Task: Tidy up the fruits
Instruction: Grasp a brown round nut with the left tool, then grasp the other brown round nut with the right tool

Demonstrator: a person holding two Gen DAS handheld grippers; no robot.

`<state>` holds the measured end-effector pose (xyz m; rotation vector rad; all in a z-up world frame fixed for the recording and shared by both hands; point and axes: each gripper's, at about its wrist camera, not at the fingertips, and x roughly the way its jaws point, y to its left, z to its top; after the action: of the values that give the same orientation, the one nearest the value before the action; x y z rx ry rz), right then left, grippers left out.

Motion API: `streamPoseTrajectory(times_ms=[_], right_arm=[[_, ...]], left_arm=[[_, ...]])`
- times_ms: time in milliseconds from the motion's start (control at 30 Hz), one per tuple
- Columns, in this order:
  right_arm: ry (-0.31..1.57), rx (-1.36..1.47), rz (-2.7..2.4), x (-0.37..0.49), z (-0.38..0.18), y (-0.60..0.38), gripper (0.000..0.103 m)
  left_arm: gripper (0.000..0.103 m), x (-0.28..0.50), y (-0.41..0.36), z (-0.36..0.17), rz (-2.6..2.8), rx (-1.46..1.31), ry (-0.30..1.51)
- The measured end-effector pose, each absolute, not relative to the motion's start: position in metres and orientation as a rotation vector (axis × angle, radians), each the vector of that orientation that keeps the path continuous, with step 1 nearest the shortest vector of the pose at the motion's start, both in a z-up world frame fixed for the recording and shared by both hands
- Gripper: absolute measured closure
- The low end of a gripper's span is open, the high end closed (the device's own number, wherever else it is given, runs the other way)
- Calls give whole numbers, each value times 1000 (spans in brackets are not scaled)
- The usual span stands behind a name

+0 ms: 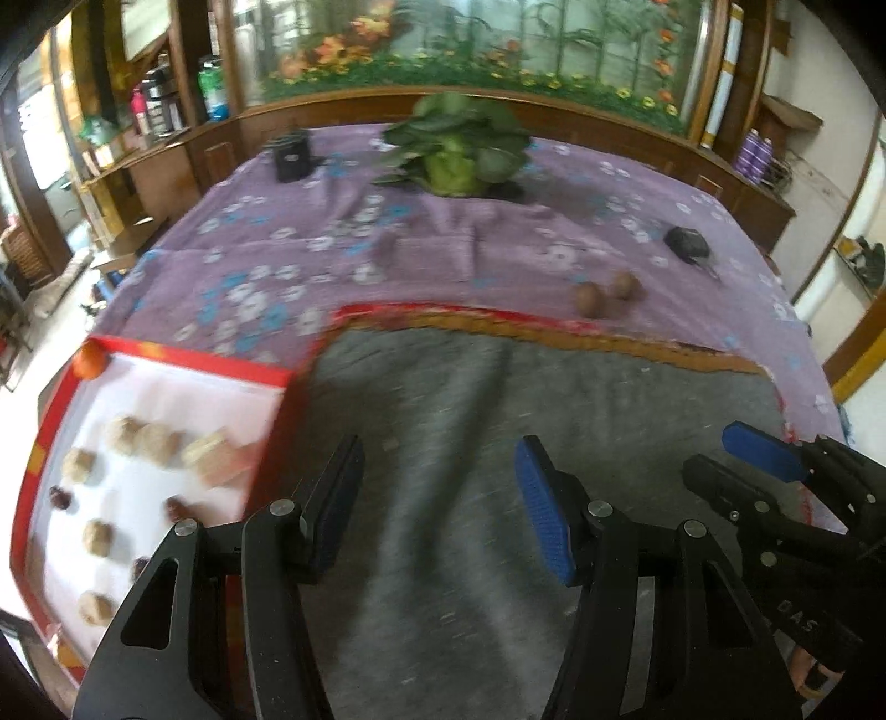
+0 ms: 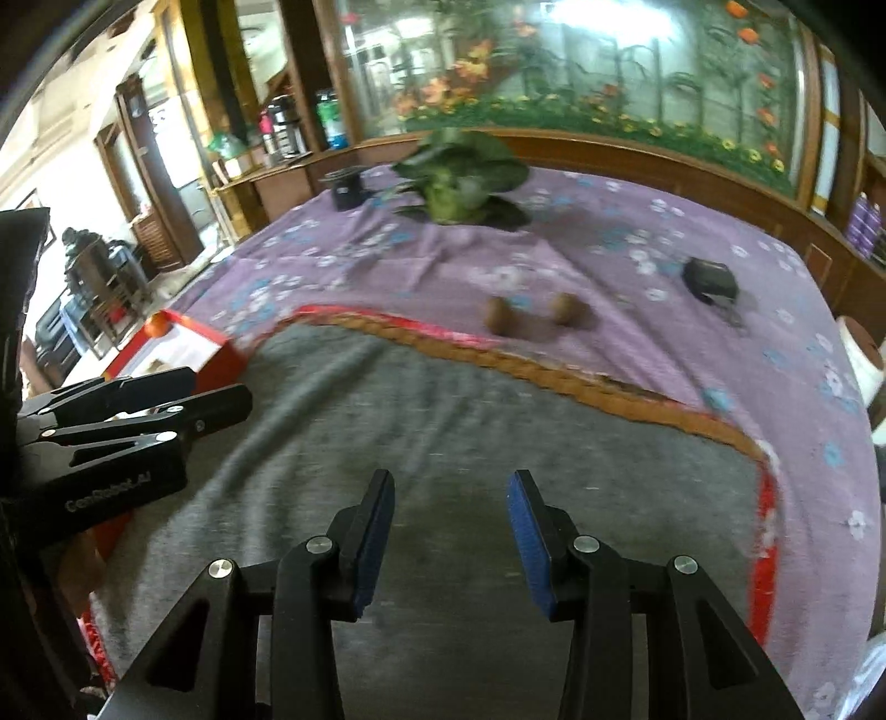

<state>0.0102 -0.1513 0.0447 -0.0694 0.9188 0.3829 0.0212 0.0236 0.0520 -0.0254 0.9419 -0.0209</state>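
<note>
Currently both claws empty, left claw wide, right claw narrower; two brown fruits lie upper centre on the purple bedsheet, straight ahead of right claw, nearer it.

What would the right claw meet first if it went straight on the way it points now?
Probably the grey blanket below it: the open, empty right claw tilts downward. The two brown oval fruits lie farther on, though depth is unclear.

I see a bed w/ purple floral sheet, grey blanket over the near part. Wood headboard, flower mural panel behind. Shelves w/ bottles on the left. Daylight, pale floor.
</note>
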Motion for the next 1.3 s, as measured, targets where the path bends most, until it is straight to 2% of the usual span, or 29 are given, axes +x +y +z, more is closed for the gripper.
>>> streamPoseTrajectory(times_ms=[433,800,833,867,900,933,1167,1300], right_arm=[[924,-38,339,45,39,-195,60],[930,-56,329,86,38,-202,60],[928,-48,331,91,38,-203,60],[926,-35,338,96,38,-203,60],[921,-20,350,100,38,-203,60],[917,-4,365,105,38,-202,60],[925,-23,401,144,30,-181,61],[940,-51,420,162,16,-164,65]], left_arm=[[46,107,-43,44,-130,-11,960],[46,160,-62,14,-111,14,1011],[51,162,-61,12,-108,14,1007],[61,164,-59,9,-111,0,1008],[79,167,-57,7,-110,-6,1019],[81,168,-53,8,-100,-6,1009],[81,157,-24,25,-84,-56,985],[81,139,-11,41,-78,-66,962]])
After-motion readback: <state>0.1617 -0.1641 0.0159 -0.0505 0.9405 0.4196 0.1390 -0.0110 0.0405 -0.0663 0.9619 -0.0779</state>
